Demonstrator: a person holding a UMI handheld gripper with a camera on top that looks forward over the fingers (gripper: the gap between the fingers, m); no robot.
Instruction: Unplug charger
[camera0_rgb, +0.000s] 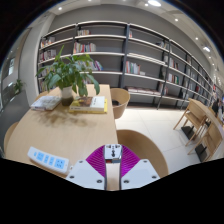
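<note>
Gripper view — tongs (113, 163) past table (60, 125) edge

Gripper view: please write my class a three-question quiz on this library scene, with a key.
1. True or false: the potted plant stands on the wooden table.
2. The power strip lies: A) on the floor; B) on the table's near edge, left of the gripper fingers; C) on a shelf.
3. Fill in: the wall beyond the table is lined with ____.
Key: 1 true; 2 B; 3 bookshelves.
</note>
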